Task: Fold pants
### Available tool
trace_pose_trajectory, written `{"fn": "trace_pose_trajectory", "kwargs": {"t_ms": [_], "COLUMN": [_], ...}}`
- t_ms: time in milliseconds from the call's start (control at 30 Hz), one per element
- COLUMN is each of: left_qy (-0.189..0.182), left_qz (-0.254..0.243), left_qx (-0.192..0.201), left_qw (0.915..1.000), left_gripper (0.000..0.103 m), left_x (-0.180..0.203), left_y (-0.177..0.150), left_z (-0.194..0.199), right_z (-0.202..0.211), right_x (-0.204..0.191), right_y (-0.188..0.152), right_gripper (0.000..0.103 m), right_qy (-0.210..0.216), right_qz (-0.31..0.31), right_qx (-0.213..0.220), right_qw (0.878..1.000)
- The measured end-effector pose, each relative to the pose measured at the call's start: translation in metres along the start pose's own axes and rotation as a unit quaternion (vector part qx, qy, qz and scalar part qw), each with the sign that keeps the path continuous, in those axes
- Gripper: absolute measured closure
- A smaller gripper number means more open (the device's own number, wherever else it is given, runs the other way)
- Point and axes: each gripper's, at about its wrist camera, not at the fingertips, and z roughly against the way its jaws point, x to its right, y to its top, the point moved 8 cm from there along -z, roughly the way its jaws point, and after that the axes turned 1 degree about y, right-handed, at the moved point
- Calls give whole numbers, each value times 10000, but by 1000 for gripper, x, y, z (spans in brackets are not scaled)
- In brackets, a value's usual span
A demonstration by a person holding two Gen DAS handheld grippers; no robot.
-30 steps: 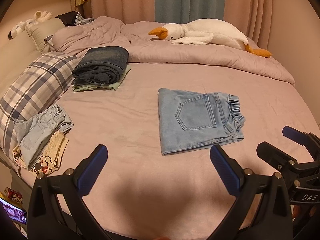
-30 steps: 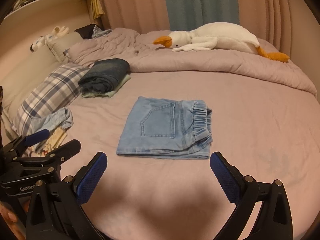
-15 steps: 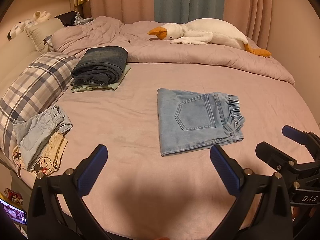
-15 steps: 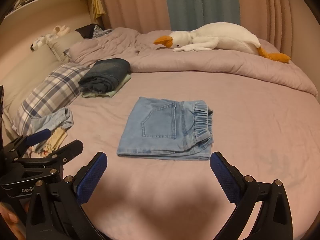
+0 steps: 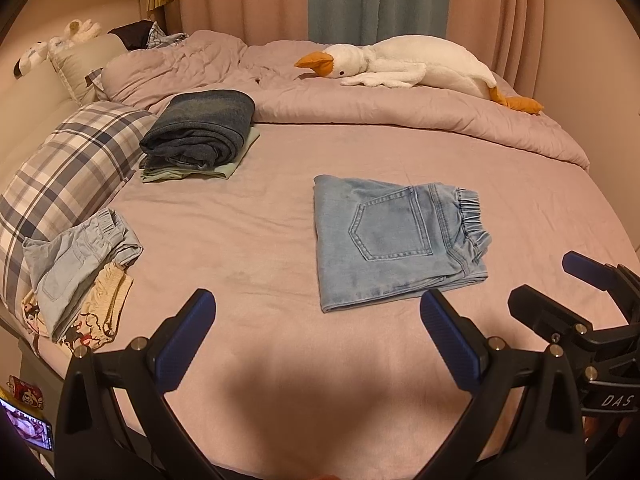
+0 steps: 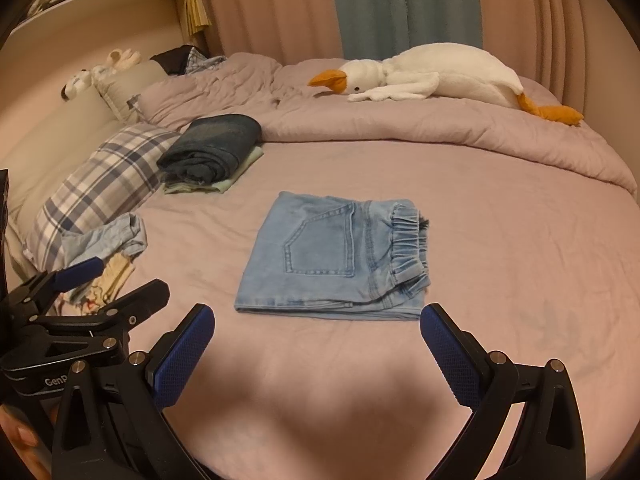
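Observation:
Light blue denim pants (image 5: 392, 236) (image 6: 336, 260) lie folded into a flat rectangle in the middle of the pink bed (image 5: 260, 240), back pocket up, elastic waistband to the right. My left gripper (image 5: 316, 308) hangs open near the bed's front edge, short of the pants, with nothing between its fingers. My right gripper (image 6: 316, 320) is open too, just in front of the pants' near edge, and holds nothing. Each gripper shows at the side of the other's view.
A folded stack of dark jeans over a pale green garment (image 5: 200, 136) lies at the back left. Crumpled light denim shorts and a printed cloth (image 5: 76, 272) sit at the left edge by a plaid pillow (image 5: 68, 168). A plush goose (image 5: 404, 64) rests on the rolled duvet.
Both views have drifted very slightly; the pants have not moved and both grippers stay open.

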Motion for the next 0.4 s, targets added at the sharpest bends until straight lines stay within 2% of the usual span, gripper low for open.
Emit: {"fn": "trace_pose_trajectory", "kwargs": {"t_ms": [400], "left_qy": [-30], "left_qz": [-8], "left_qx": [-25], "left_qw": [10000], "left_gripper": [1], "left_x": [-2], "left_y": [-1], "left_z": [-4], "right_z": [-5], "right_x": [1], "right_y": [-1], "right_gripper": [1], "right_qy": [23], "right_qz": [8], "right_qx": [-37], "right_qw": [10000]}}
